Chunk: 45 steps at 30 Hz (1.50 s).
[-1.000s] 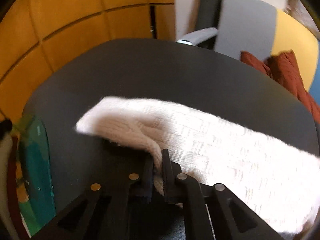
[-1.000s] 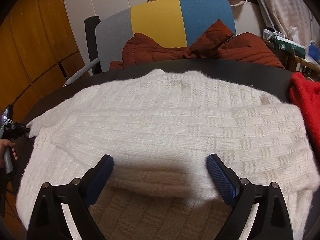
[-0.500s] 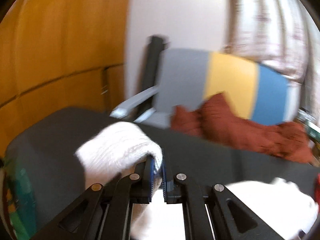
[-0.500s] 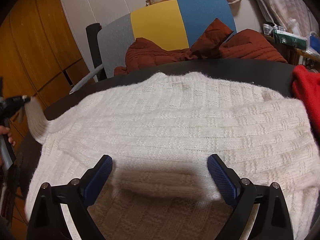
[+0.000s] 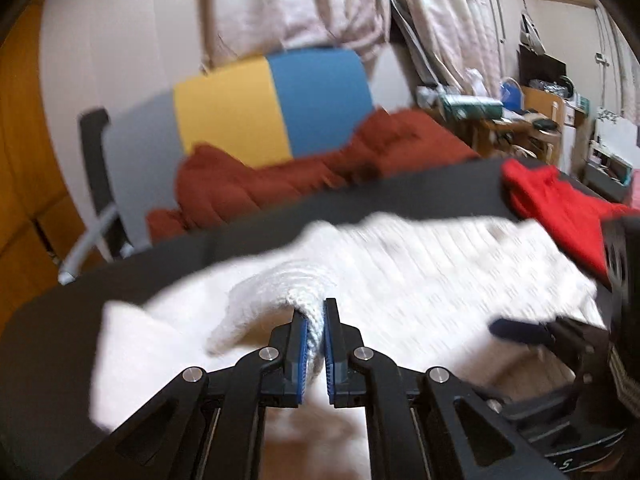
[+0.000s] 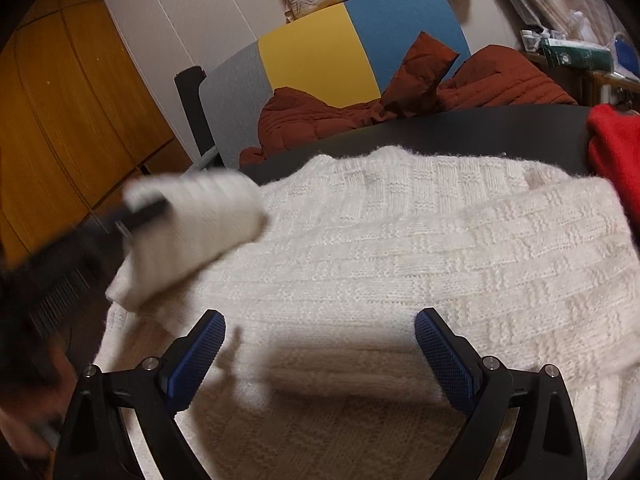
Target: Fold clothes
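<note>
A cream knitted sweater (image 6: 400,248) lies spread on the dark round table (image 6: 460,132). My left gripper (image 5: 315,332) is shut on the sweater's sleeve cuff (image 5: 288,284) and holds it lifted above the sweater's body (image 5: 440,272). In the right wrist view the raised sleeve (image 6: 200,216) hangs blurred over the sweater's left side, with the left gripper (image 6: 136,212) on it. My right gripper (image 6: 320,344) is wide open and empty, just above the near part of the sweater.
A red garment (image 6: 616,152) lies on the table's right edge. Behind the table stands a grey, yellow and blue chair (image 6: 340,56) with a rust-red quilted jacket (image 6: 460,88) on it. Wooden cabinets (image 6: 68,120) are on the left, cluttered shelves (image 5: 552,112) on the right.
My left gripper has lifted the sleeve off the table's left side and swung it right, over the sweater's body. The right gripper has stayed open and almost still.
</note>
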Available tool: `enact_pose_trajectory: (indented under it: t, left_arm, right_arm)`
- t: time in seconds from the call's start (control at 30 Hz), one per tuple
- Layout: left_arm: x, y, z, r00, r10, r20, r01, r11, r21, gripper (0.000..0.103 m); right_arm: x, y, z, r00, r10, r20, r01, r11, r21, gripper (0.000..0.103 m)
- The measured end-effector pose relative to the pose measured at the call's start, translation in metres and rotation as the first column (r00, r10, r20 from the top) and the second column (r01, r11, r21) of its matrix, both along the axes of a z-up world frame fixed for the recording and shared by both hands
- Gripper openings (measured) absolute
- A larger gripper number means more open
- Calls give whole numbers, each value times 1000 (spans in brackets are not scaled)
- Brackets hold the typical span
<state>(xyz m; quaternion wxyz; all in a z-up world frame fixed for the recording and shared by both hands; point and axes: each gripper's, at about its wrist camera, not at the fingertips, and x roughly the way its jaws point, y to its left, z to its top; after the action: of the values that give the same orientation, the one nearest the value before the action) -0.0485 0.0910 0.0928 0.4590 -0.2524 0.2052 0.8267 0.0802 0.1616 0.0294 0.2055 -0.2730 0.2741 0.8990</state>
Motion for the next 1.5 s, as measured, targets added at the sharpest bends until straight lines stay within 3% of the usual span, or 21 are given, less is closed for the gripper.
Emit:
enact_pose_trajectory:
  t: [0.2,0.3,0.43,0.5,0.6,0.77,0.9,1.0,1.07,1.17,1.3,1.37,1.43,1.47,1.5]
  left_arm:
    - [-14,-46,-12,974,-22,225,5,997,77,16]
    - [-13,-82,-24,975,8,222,-31,994,101,17]
    - [-34,-117,-50,962,131,238,-140,990,19,17]
    - [-52,-128,-62,934,198,298,-205,979,-7,15]
    - [-73,-134,-63,892,218,397,-259,965,51,16]
    - [-107,-120,-59,853,297,430,-348,936,43,16]
    - [-120,-120,-65,817,389,426,-453,890,56,15]
    - [-116,-127,-70,816,378,438,-457,885,87,15]
    - [-117,-130,-71,811,376,447,-459,884,90,15]
    - [-117,-132,-71,811,369,454,-457,884,100,15]
    - [-129,-149,-77,768,302,565,-474,861,184,14]
    - [-134,-156,-82,744,273,610,-488,846,216,11]
    - [-136,-158,-83,739,266,619,-491,842,224,11]
    - [-135,-156,-83,742,270,613,-490,844,221,11]
    - [-135,-155,-82,744,273,609,-489,845,219,11]
  right_arm:
    - [2,1,0,1000,-4,-14,4,1000,-12,97]
    - [2,1,0,1000,-5,-17,4,1000,-14,97]
    - [2,0,0,1000,-6,-14,6,1000,-11,97]
    - [1,-1,0,1000,-7,-8,7,1000,-6,97]
    - [0,-1,0,1000,-8,2,8,1000,1,97]
    - [-1,-2,0,1000,-10,12,9,1000,7,97]
    - [-1,-3,0,1000,-10,11,10,1000,7,97]
    - [-4,-3,1,999,-15,32,14,1000,16,97]
    - [-13,-8,7,994,-34,104,28,998,59,97]
    - [-24,-17,31,997,-36,64,30,996,85,97]
    - [-62,-33,62,999,42,34,-44,995,91,95]
    - [-94,-45,69,990,112,88,-123,984,132,92]
    - [-122,-58,64,964,156,215,-203,954,220,90]
    - [-137,-65,61,944,170,283,-246,933,261,83]
    - [-136,-61,59,945,156,289,-234,936,261,67]
